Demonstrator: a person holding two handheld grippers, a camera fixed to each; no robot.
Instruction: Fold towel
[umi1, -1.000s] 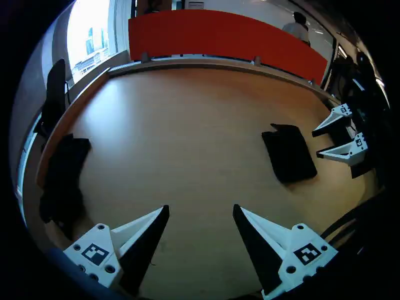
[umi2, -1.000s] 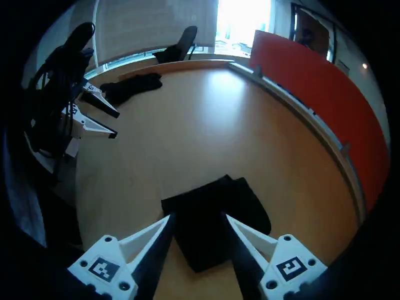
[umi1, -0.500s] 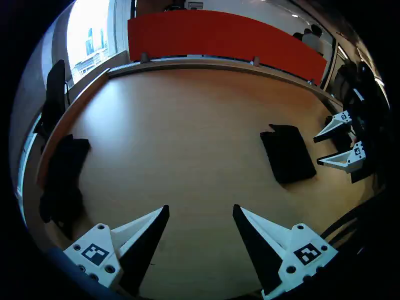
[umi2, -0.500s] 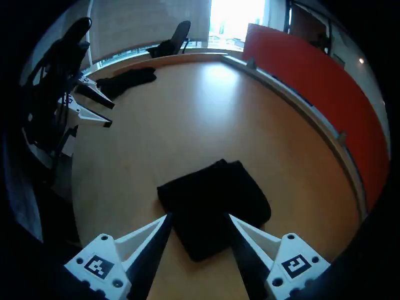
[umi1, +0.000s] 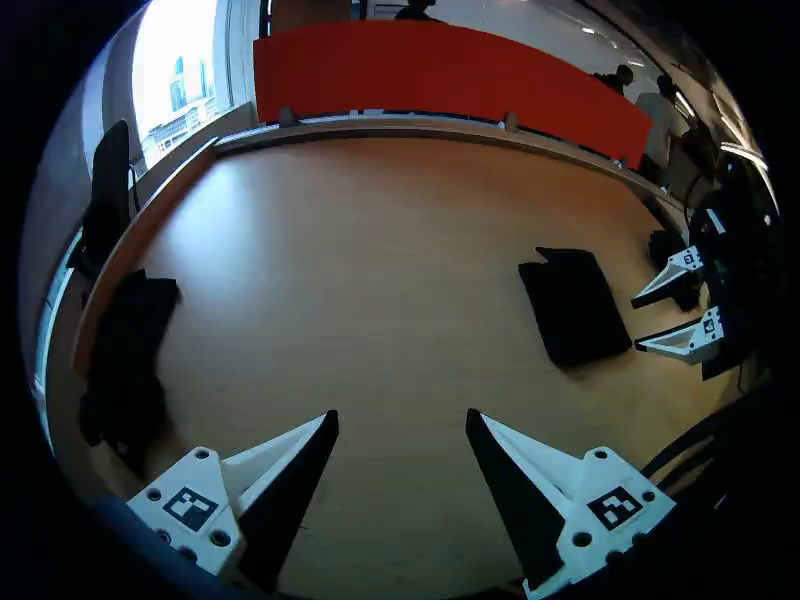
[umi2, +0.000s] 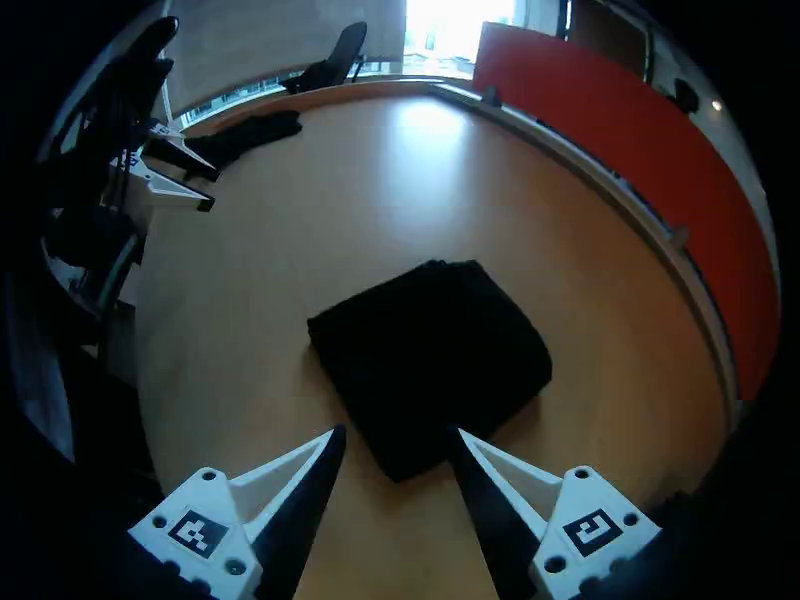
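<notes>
A black towel (umi2: 432, 362) lies folded into a flat rectangle on the wooden table (umi2: 420, 190), just ahead of my right gripper (umi2: 398, 448), whose fingers stand open and hold nothing. In the left gripper view the same folded towel (umi1: 573, 305) lies at the right, with the right gripper (umi1: 641, 323) close beside it. My left gripper (umi1: 402, 432) hangs open over bare table, well apart from the towel. It also appears far off at the upper left of the right gripper view as the left gripper (umi2: 207, 190).
A heap of dark cloth (umi1: 128, 355) lies at the table's left edge; the same dark cloth (umi2: 250, 132) sits far off in the right gripper view. A red partition (umi1: 440, 75) runs along the far edge. An office chair (umi2: 335, 62) stands by the window. People stand beyond the partition.
My right gripper has drawn back and lifted away from the folded towel, so the whole towel now shows ahead of its fingers. The left gripper has stayed put.
</notes>
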